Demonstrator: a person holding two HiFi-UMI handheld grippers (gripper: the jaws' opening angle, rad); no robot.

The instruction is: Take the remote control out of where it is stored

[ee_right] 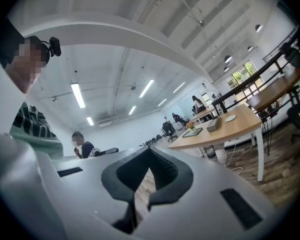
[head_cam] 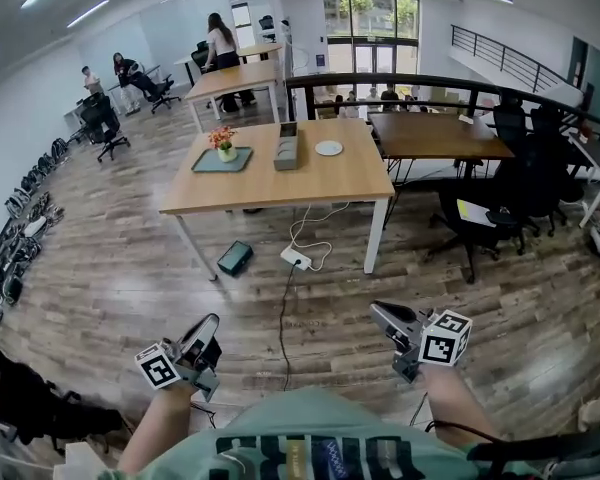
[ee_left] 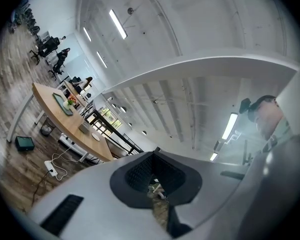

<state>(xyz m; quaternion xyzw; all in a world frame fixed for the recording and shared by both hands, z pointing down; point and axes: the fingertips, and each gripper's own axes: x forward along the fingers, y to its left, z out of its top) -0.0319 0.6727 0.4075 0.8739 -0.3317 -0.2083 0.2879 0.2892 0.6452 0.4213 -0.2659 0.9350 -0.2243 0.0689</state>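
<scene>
Both grippers are empty. Left gripper is clenched, tips meeting with nothing between them. Right gripper reads the same in its own view: pads together at the tip, no object. Both are held low near the operator's body, well apart from the surface.

I can't make out the remote control in any view. My best guess is that it's inside the grey organizer box, mid-surface between the tray with the flower pot and the white plate. The box interior is too small to read in the head view, so I don't know the compartment or which way the remote lies.

Handling, as a judgement:
- The remote is probably a light, rigid plastic bar with a smooth shell, so it may be slippery.
- I'd pinch across the narrow width near the exposed end and pull along the slot, not sideways.
- The box looks light and may drag or tip, so the other gripper could brace its wall.

Hidden or unclear:
- Both gripper views point mostly at the ceiling and the far room, with the surface only at the edge.
- The box contents can't be read there either.
- There's a power strip with cable and a dark object on the floor under the surface. I can't identify the dark object.
</scene>
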